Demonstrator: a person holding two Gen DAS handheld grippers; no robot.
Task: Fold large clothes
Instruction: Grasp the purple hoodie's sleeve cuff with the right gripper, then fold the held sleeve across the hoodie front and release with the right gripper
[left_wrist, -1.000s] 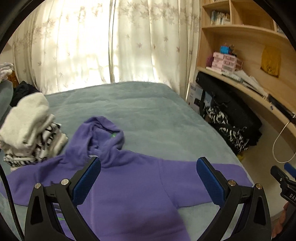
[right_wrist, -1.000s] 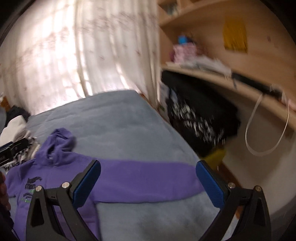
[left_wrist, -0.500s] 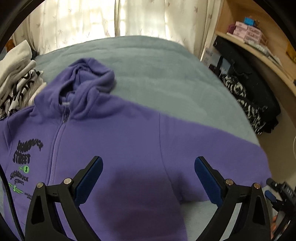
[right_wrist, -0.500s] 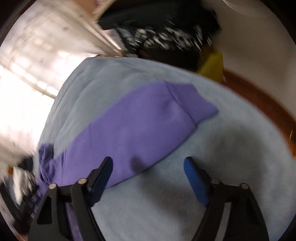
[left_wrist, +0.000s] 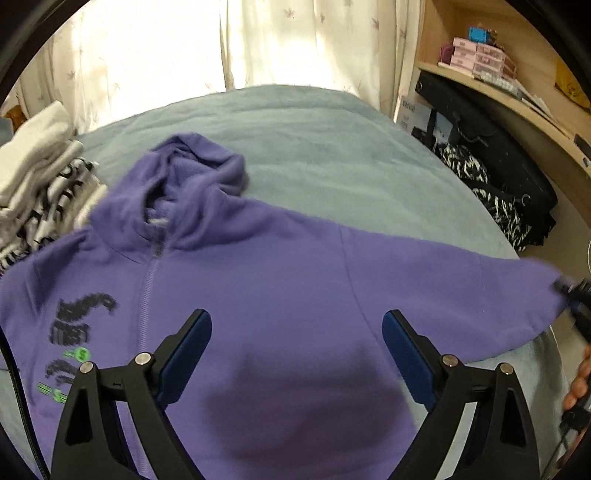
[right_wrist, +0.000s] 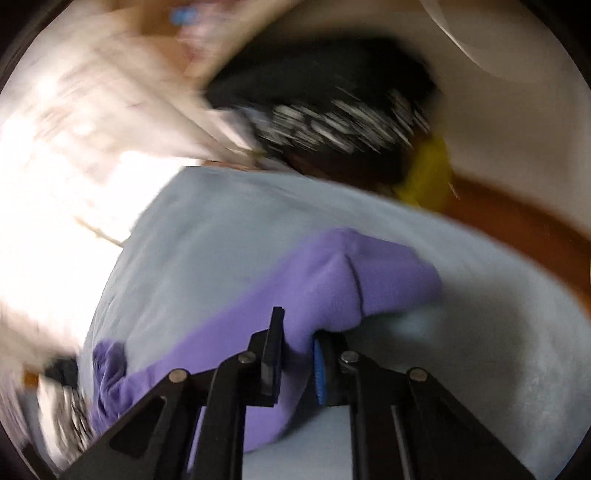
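A purple zip hoodie lies spread face up on the grey-blue bed, hood toward the curtain. My left gripper hovers over its chest, open; its jaws are closing slightly with nothing pinched between them. In the blurred right wrist view the sleeve end near the bed's edge runs between the fingers of my right gripper. Its jaws are closing, and the pads look pressed on the fabric. The left wrist view shows that gripper at the cuff on the far right.
A stack of white and striped clothes sits on the bed's left side. Right of the bed stand a black bag with zebra-print cloth and wooden shelves. Curtains hang behind. Brown floor lies beyond the bed's edge.
Both grippers have dropped toward the hoodie. My right gripper rolled, reached the sleeve end and narrowed from wide open onto the fabric. The left jaws have narrowed a little.
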